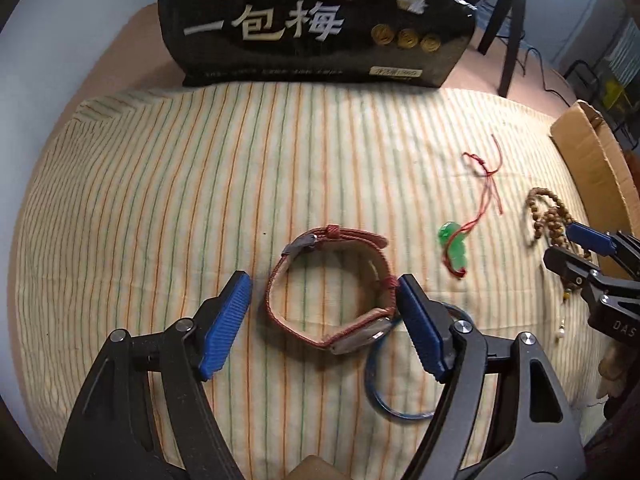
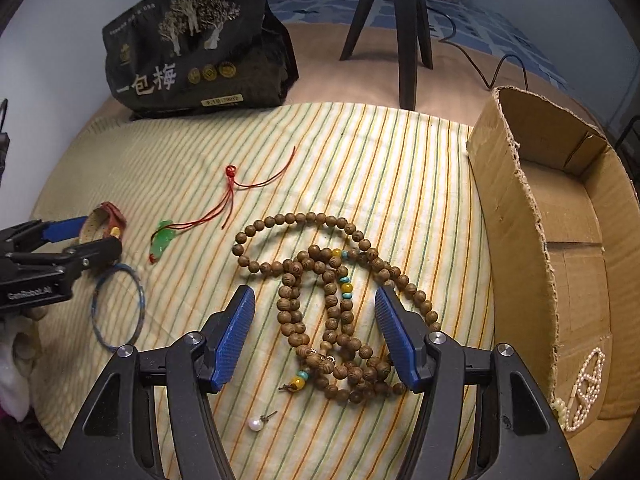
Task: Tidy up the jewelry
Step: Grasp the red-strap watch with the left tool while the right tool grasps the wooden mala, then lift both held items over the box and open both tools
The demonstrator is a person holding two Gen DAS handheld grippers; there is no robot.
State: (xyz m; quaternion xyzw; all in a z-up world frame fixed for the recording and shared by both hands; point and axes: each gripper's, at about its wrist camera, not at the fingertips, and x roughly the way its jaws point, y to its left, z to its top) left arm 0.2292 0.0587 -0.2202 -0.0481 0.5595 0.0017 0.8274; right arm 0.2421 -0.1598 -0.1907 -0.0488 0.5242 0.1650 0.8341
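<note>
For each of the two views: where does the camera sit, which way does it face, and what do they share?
Left wrist: sits on the left hand-held gripper, facing steeply down at the red watch; its open blue fingers show.
Right wrist: sits on the right hand-held gripper, facing down at the wooden beads; open fingers show.
Shared: striped cloth, green pendant, blue bangle, each other's gripper.

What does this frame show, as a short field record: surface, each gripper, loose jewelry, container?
surface: striped cloth
left gripper: open, jaws either side of the red-strap watch
right gripper: open, over the wooden bead strand
loose pieces: green pendant on red cord, blue bangle, pearl earring
container: cardboard box at right, pearl piece inside
backdrop: black snack bag
</note>
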